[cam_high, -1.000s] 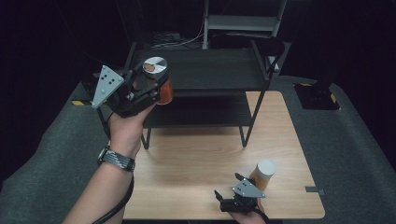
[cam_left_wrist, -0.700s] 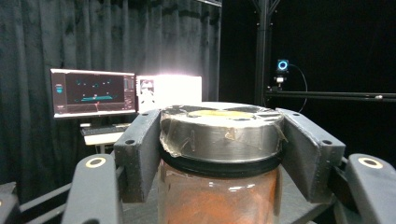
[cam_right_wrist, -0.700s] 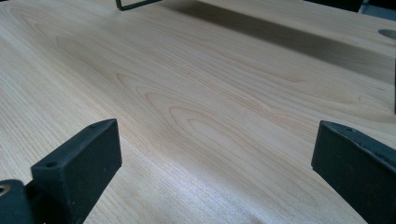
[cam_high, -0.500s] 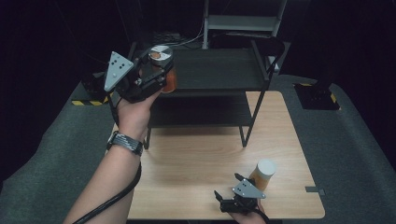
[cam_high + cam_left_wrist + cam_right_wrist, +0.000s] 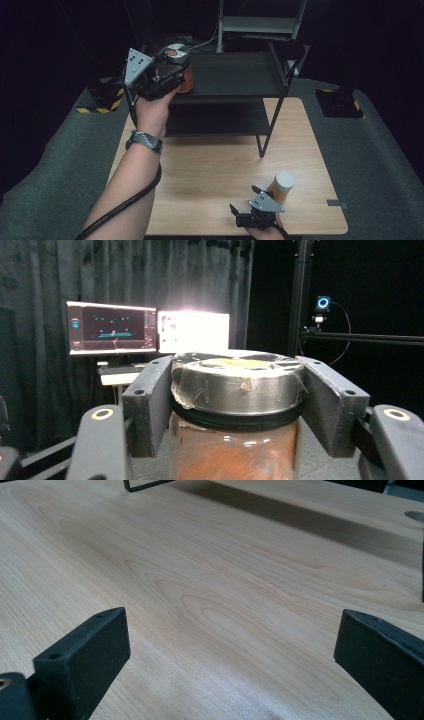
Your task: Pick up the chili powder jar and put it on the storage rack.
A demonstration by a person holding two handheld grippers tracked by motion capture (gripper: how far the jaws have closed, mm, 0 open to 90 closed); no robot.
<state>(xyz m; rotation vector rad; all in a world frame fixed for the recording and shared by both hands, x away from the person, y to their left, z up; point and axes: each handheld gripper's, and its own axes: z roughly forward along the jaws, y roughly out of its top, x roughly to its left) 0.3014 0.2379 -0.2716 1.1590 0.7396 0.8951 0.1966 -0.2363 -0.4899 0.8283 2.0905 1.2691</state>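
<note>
At the left, the left gripper (image 5: 175, 70) is raised above the left end of the black shelf rack (image 5: 235, 75), and its jaws are clamped on the jar (image 5: 181, 67). The jar stands upright, its long axis vertical and its metal lid on top. The left gripper view shows tape on the lid and a lit monitor (image 5: 112, 327) behind. Much free wood lies in the middle of the table (image 5: 210, 170). Near the front right edge, the right gripper (image 5: 225, 655) rests with jaws spread apart and nothing between them, just beside a white-capped bottle (image 5: 282, 186).
</note>
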